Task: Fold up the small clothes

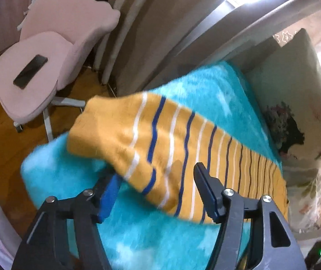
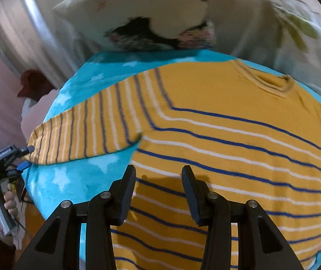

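Turquoise blanket (image 2: 74, 180) carried the yellow striped sweater (image 2: 228, 139) flat — left tool (image 1: 158, 193) gaped around its sleeve cuff (image 1: 106, 130), unpinched; right tool (image 2: 158, 191) hovered wide over the body, probably for folding.

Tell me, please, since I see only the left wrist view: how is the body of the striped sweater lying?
Observer: The sweater lies spread flat on the blue blanket, with its neckline toward the pillows.
Operator: Thank you. Where is the right gripper?
Observer: The right gripper is over the sweater's lower body, jaws apart and gripping nothing.
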